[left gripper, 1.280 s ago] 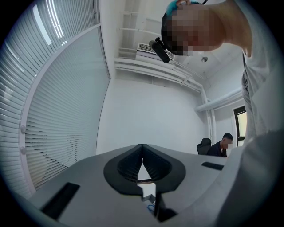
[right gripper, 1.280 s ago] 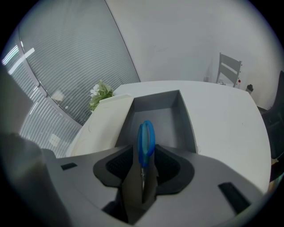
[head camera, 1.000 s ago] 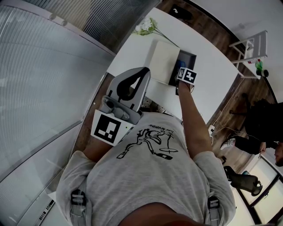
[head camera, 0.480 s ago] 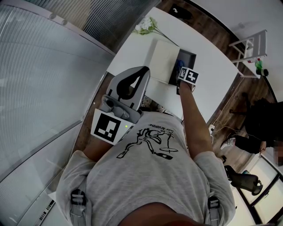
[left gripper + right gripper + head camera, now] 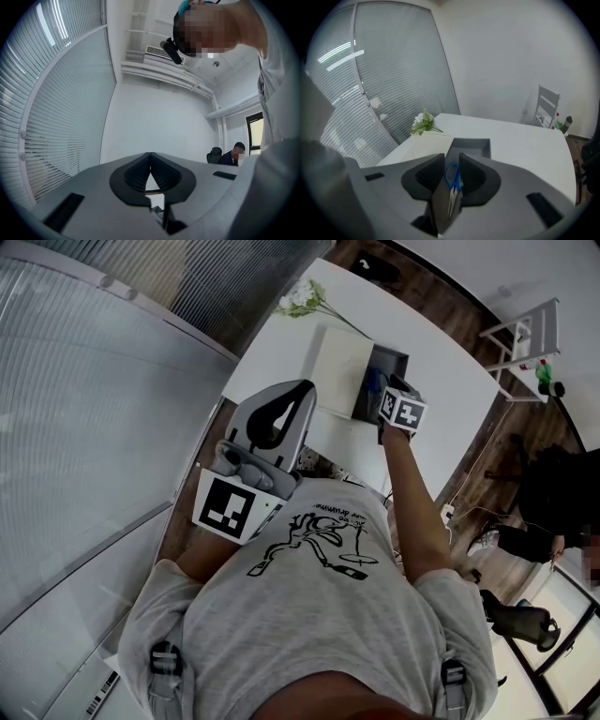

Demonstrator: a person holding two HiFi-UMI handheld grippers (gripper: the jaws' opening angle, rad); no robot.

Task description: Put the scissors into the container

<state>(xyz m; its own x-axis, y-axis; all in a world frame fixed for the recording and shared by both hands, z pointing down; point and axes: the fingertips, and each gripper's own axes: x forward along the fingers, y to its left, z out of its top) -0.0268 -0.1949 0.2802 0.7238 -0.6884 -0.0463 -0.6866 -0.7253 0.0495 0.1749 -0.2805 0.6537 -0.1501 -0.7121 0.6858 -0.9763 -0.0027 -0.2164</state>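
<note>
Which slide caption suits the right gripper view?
Scissors in the container, seen past the empty, just-closing jaws of the right gripper.

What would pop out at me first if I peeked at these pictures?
The bright blue-handled scissors catch the eye first; they seem to lie inside the grey container on the white table. Next, a bunch of white flowers lies near the table's far left corner, by the window blinds.

Blue-handled scissors [image 5: 453, 178] lie inside the open grey container [image 5: 479, 144] — handles farthest.
</note>
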